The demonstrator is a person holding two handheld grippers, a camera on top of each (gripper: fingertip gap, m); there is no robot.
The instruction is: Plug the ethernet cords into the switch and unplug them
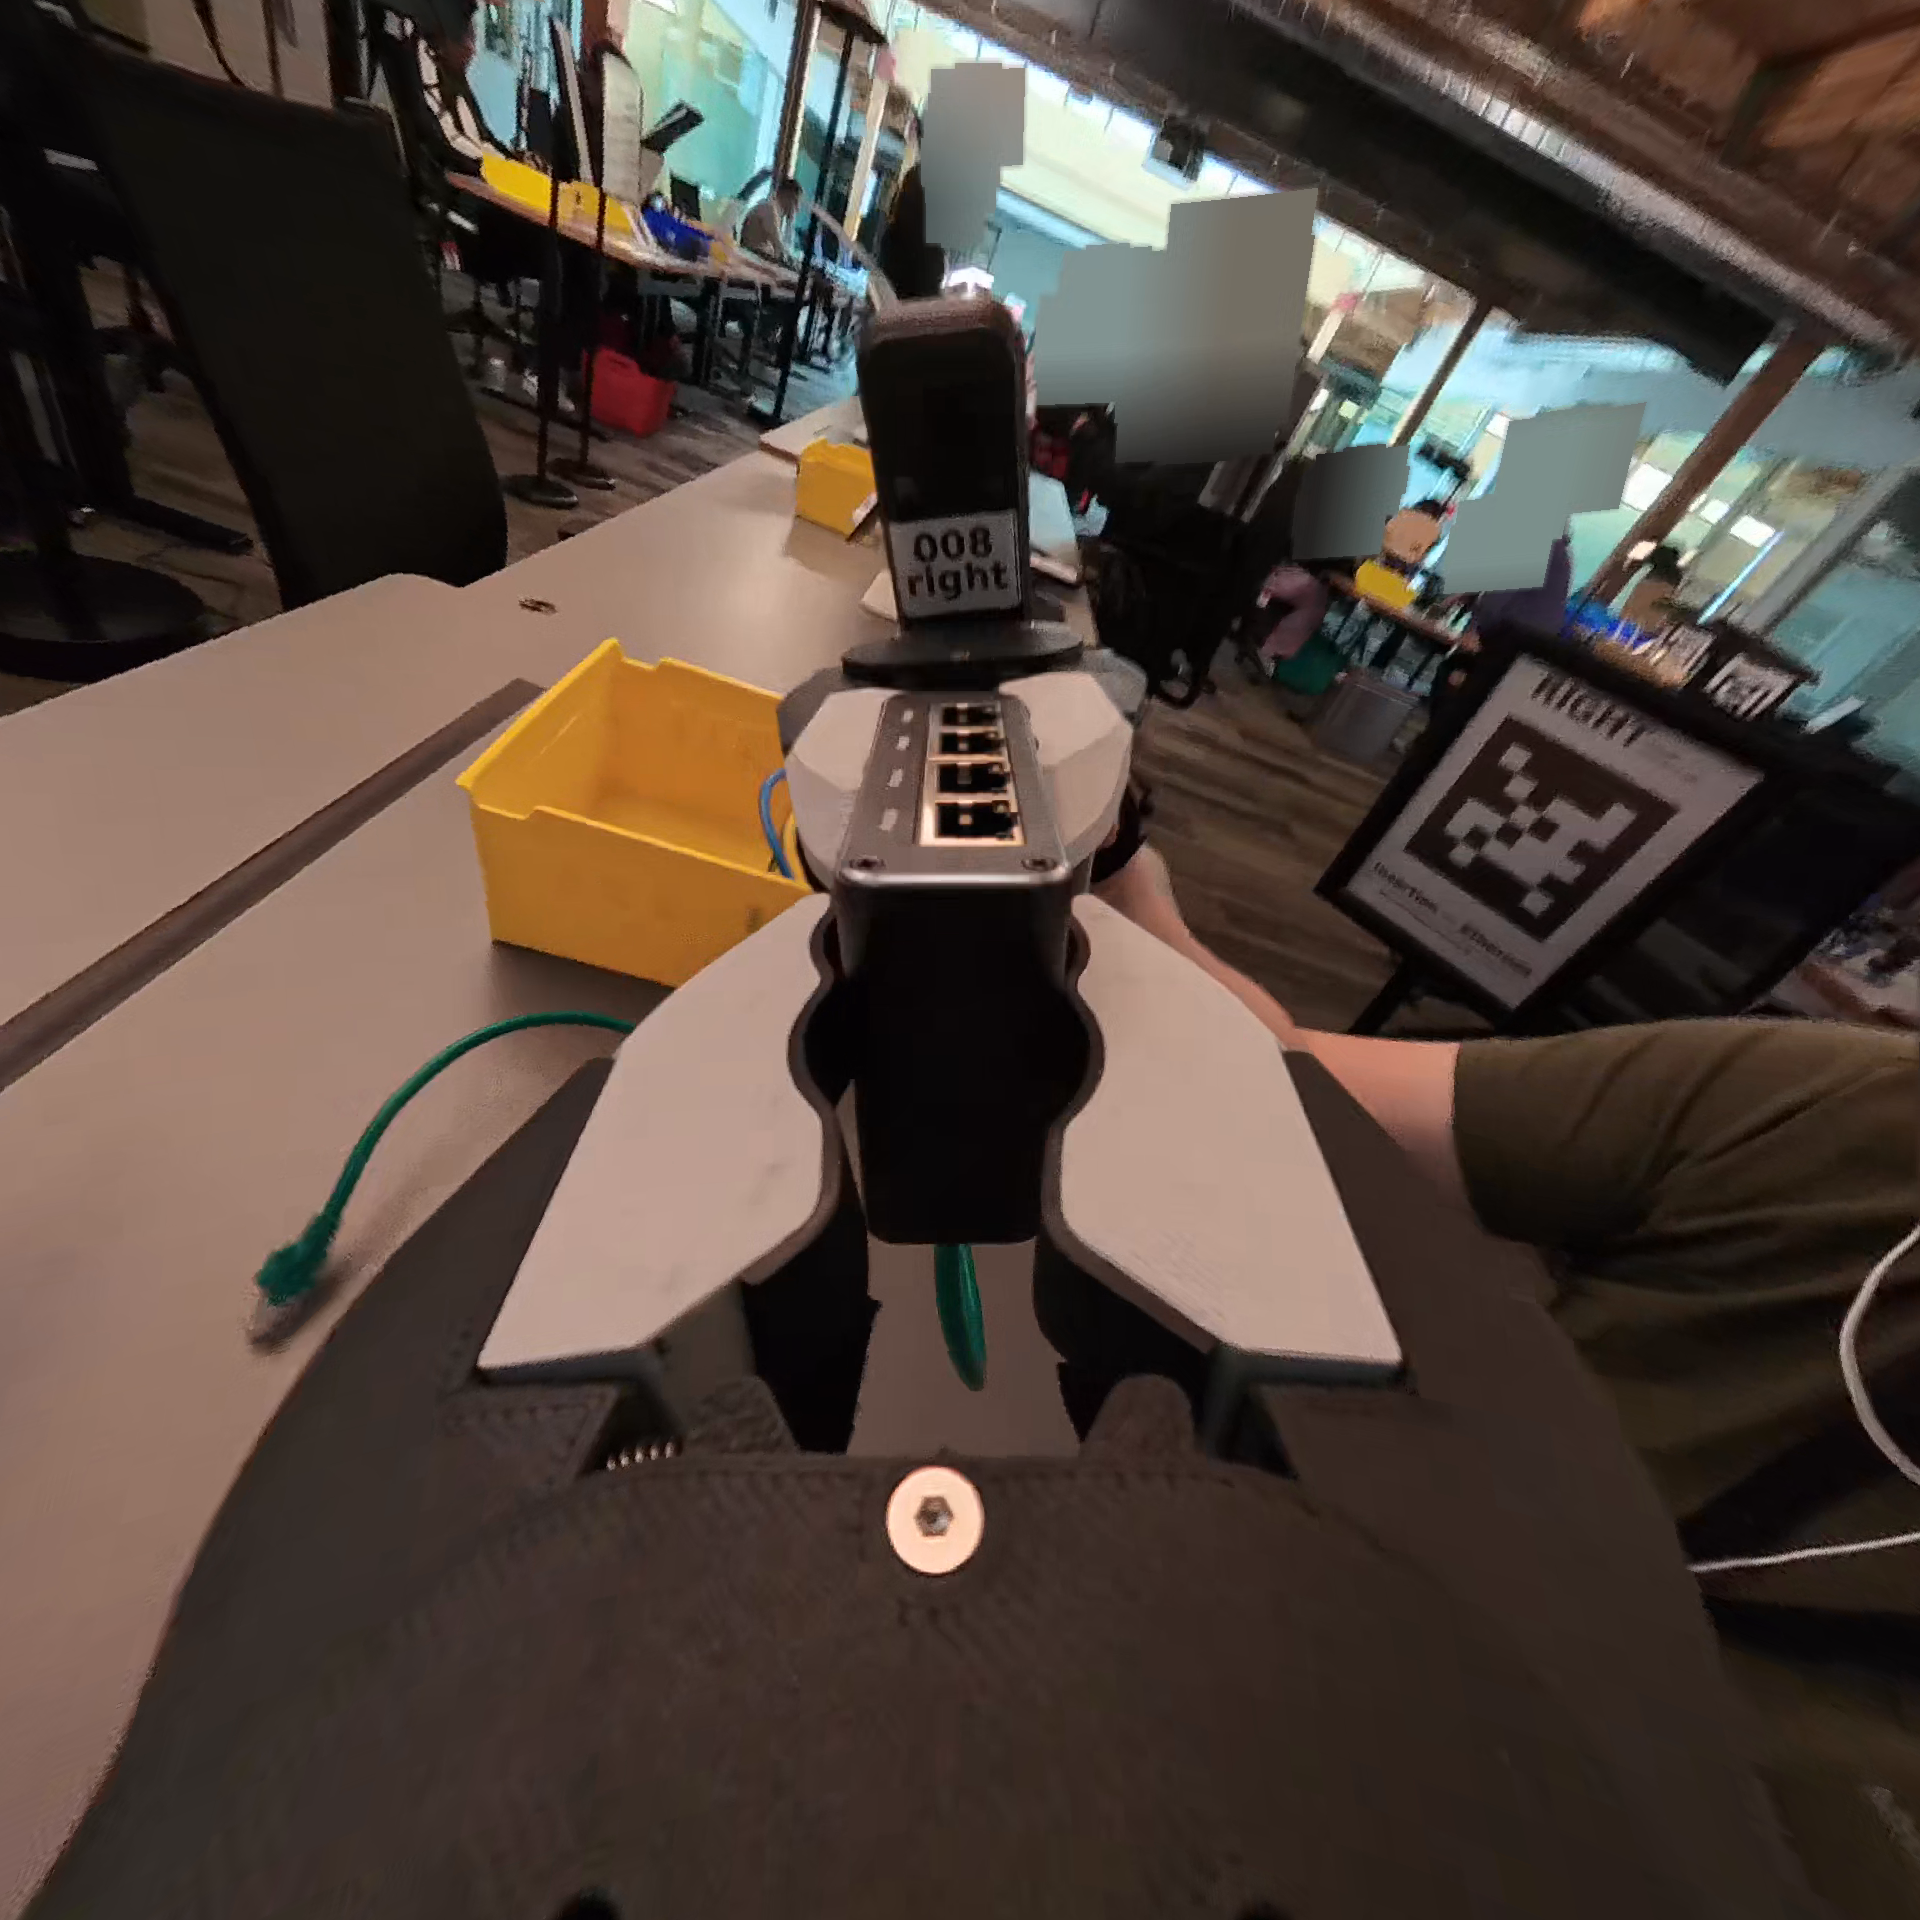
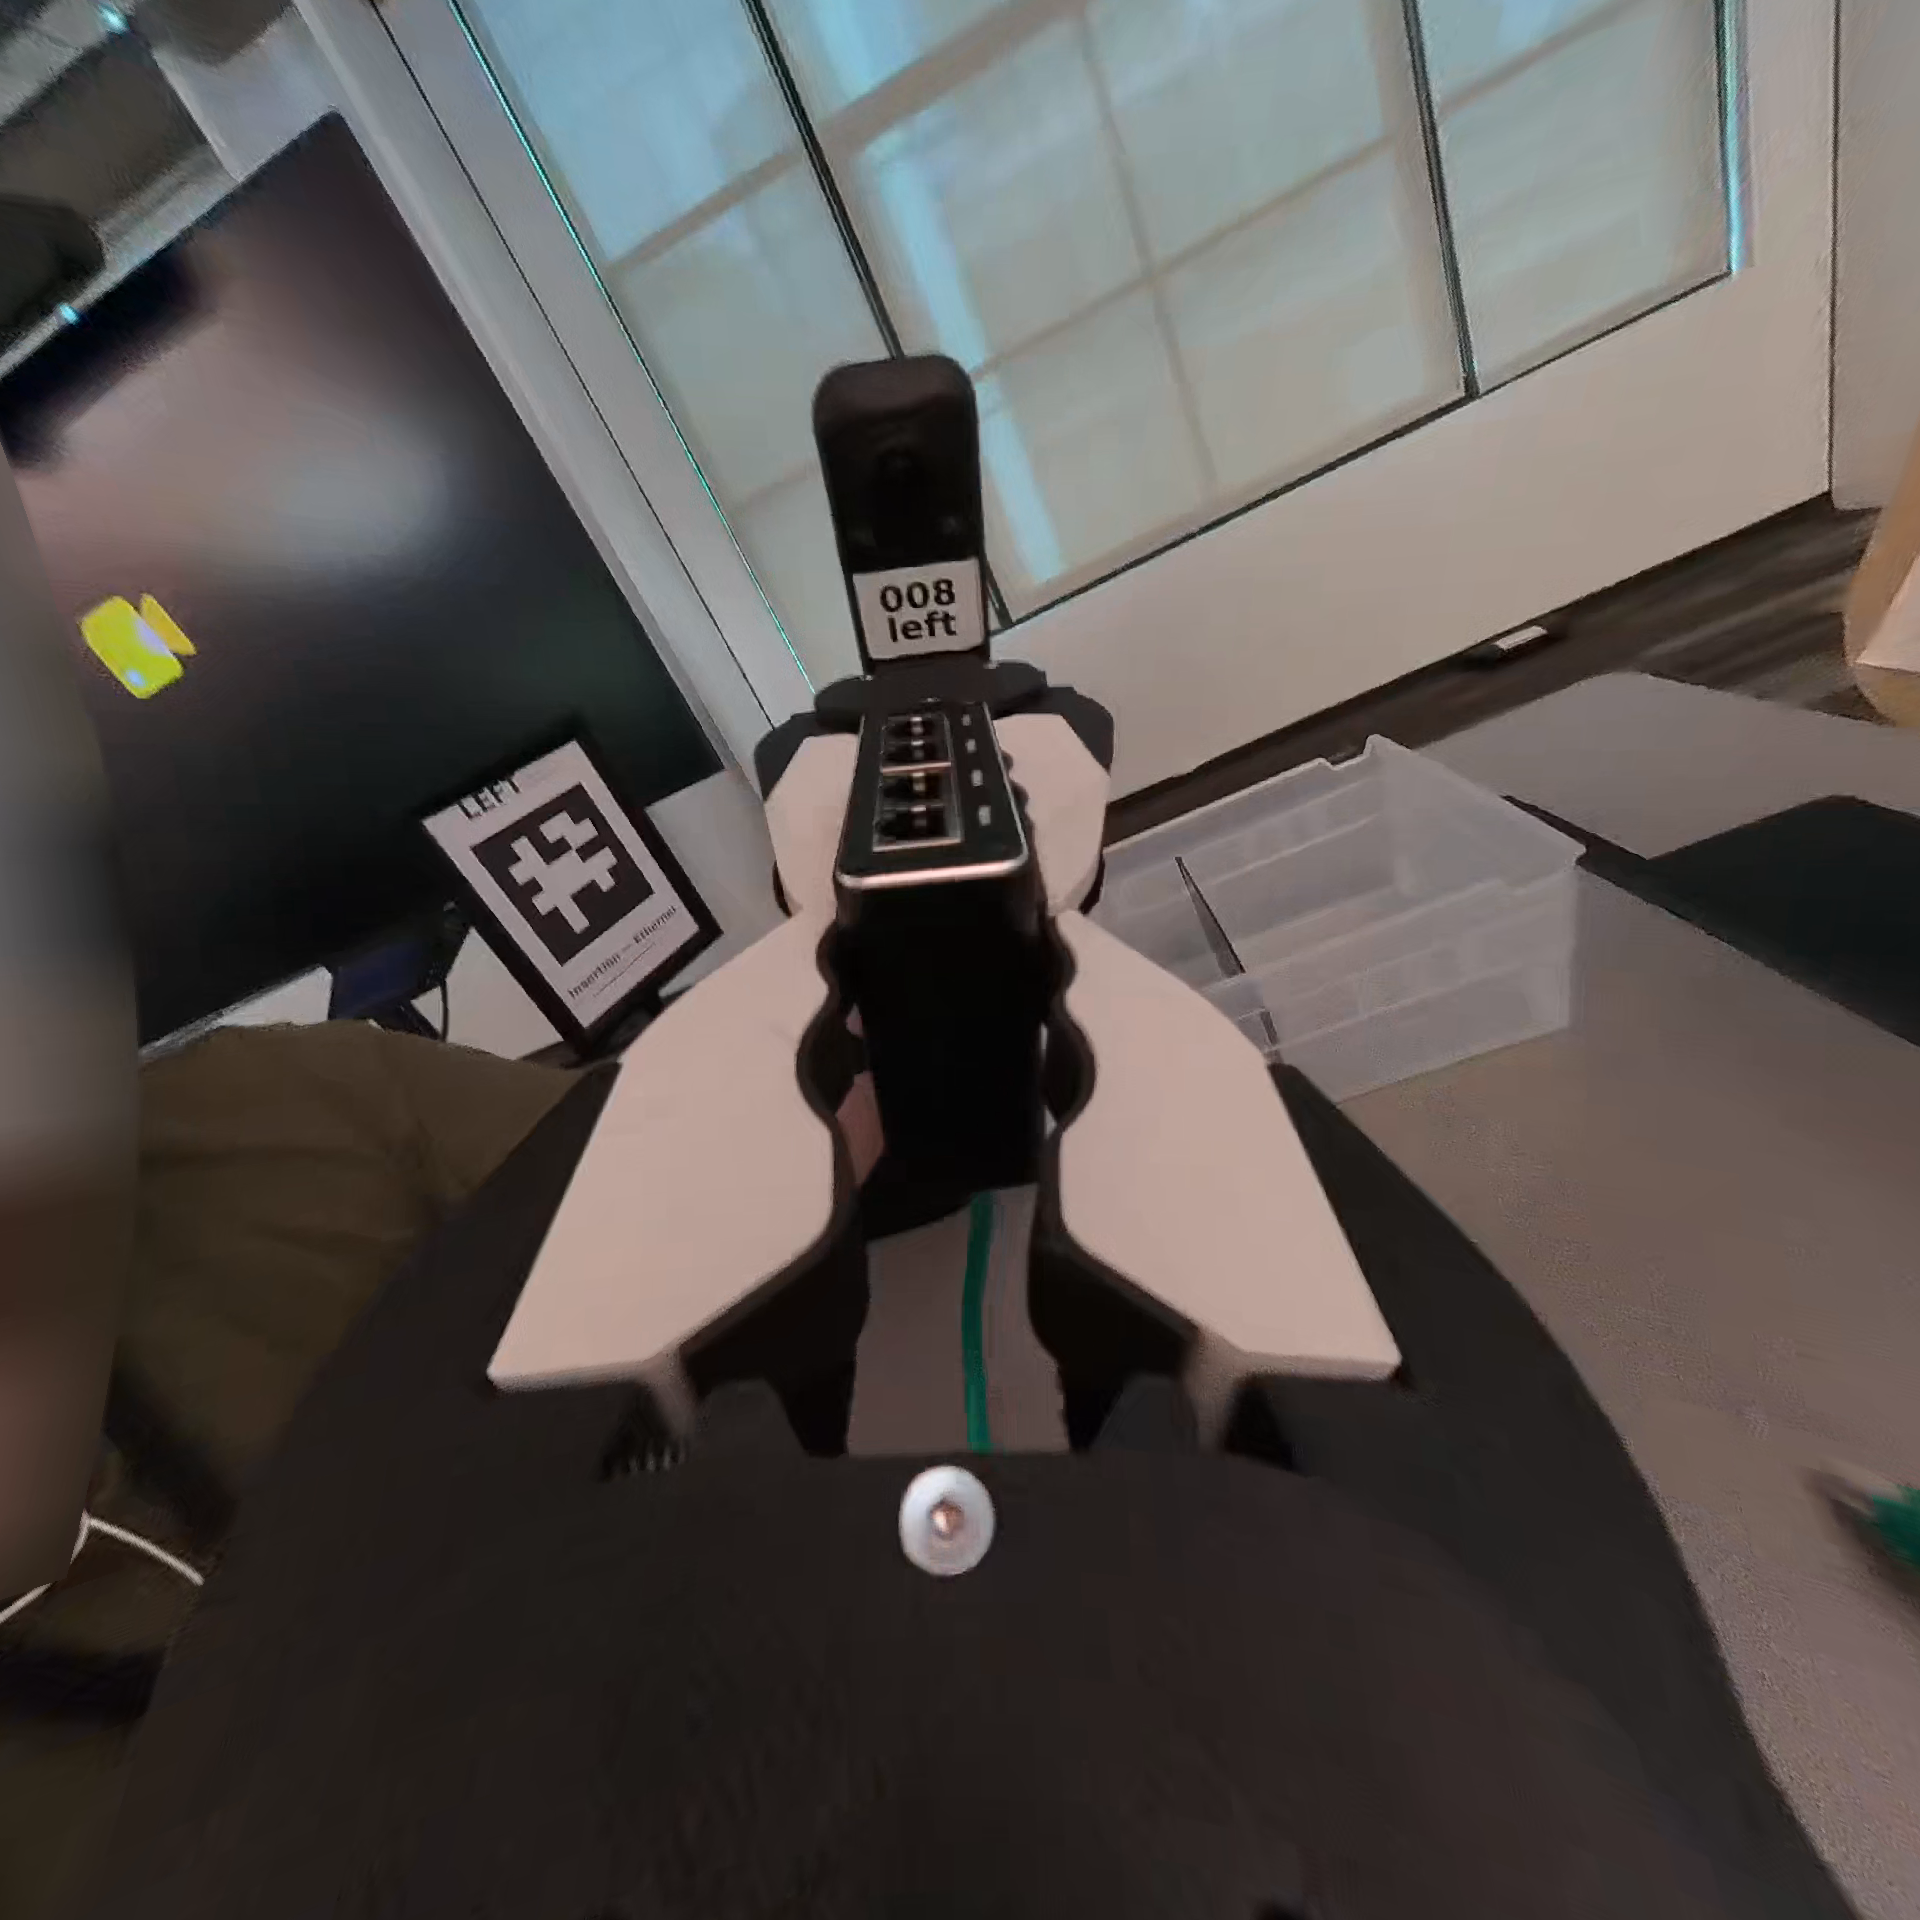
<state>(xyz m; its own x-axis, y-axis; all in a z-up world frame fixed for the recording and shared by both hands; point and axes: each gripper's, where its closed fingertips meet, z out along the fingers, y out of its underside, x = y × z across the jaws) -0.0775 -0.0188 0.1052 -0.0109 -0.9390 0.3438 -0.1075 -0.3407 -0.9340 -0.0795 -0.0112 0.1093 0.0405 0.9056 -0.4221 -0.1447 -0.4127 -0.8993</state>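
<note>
The left tongs (image 1: 951,1039) are clamped on one end of the black switch (image 1: 951,1060), their pale fingers (image 1: 717,1132) pressing its two long sides, and the right tongs (image 2: 948,1049) are clamped on the opposite end of the same switch (image 2: 951,1049), so the box is held between the two tools, above the grey worktop (image 1: 260,810). In each wrist view the switch runs straight away toward twelve o'clock, its face with the row of four ports (image 1: 971,774) turned upward, and all four ports look open, with no plug seated in them. At the far end of the switch in the left wrist view stands the other tool with its upright black camera (image 1: 945,436) bearing a white sticker; the right wrist view shows the matching camera (image 2: 902,488) of the left tool in the same place. A green cord (image 1: 416,1101) lies on the worktop at about nine o'clock of the left tongs, curving down to a loose green plug (image 1: 296,1262), and a stretch of green cord (image 2: 975,1330) also shows below the switch between the fingers. A yellow bin (image 1: 613,831) sits on the worktop at about ten o'clock, with a bit of blue cord (image 1: 774,821) at its right inner edge. In the right wrist view a clear plastic tray (image 2: 1371,914) rests on the worktop at about two o'clock. A framed black-and-white marker sign (image 1: 1538,831) stands off the worktop at two o'clock in the left view, and another sign (image 2: 571,904) at ten o'clock in the right view. An olive sleeve (image 1: 1662,1195) of the person shows at three o'clock.
</note>
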